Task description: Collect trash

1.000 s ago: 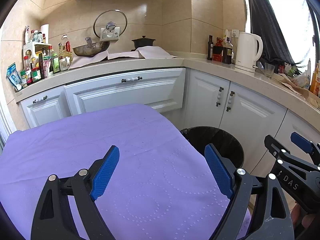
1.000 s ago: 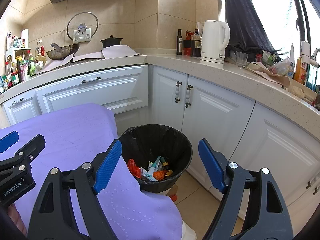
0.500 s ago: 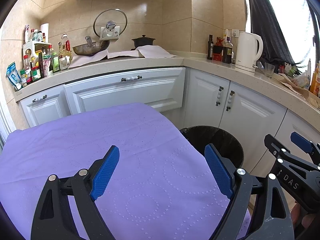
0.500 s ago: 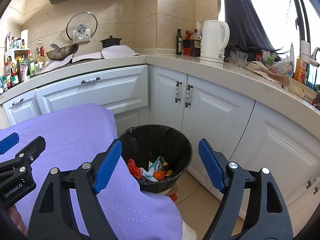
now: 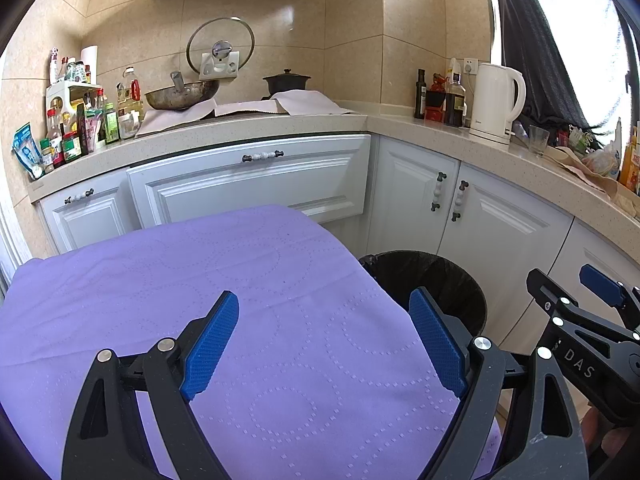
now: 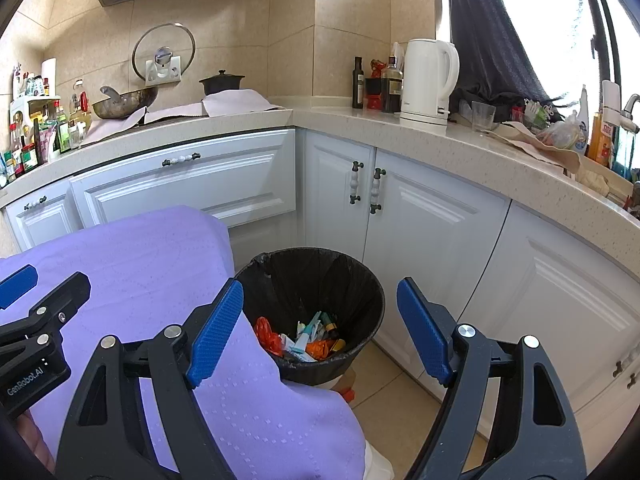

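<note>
A black trash bin (image 6: 360,280) lined with a black bag stands on the floor beside the table; it also shows in the left wrist view (image 5: 432,280). Several colourful wrappers (image 6: 308,336) lie in its bottom. My left gripper (image 5: 324,344) is open and empty above the purple tablecloth (image 5: 240,280). My right gripper (image 6: 320,328) is open and empty above the bin, over the table's right edge. Each gripper shows at the side of the other's view. No loose trash shows on the cloth.
White cabinets (image 6: 420,232) under a beige counter (image 6: 460,140) wrap around the back and right. A white kettle (image 6: 430,80), bottles, a wok (image 5: 180,96) and a black pot stand on it. Tiled floor (image 6: 400,392) shows by the bin.
</note>
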The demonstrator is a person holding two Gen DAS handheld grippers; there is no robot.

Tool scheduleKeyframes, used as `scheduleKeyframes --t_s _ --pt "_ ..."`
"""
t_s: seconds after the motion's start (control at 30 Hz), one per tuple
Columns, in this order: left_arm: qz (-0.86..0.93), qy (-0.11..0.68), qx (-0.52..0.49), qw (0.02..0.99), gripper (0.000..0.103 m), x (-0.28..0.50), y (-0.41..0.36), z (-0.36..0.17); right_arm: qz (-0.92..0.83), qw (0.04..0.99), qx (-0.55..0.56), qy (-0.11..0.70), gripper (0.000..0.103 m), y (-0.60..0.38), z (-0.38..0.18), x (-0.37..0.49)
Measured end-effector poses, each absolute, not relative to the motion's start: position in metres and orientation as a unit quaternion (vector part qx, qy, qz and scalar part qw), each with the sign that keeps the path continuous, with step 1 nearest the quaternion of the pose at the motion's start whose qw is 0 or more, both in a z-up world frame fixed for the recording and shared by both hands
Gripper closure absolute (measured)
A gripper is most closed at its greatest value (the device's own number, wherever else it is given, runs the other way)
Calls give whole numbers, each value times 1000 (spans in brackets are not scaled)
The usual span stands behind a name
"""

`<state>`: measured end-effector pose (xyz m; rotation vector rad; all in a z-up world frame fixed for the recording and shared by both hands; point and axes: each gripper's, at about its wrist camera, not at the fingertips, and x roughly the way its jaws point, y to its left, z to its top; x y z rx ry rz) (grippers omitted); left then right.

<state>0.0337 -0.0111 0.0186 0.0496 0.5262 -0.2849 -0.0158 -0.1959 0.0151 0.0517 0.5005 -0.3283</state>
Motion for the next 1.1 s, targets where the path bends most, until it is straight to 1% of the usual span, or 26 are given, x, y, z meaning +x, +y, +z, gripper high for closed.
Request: scheduleKeyframes --t_s 1.1 --pt "-141 266 21 953 19 32 -15 10 -162 955 27 249 26 -196 12 -16"
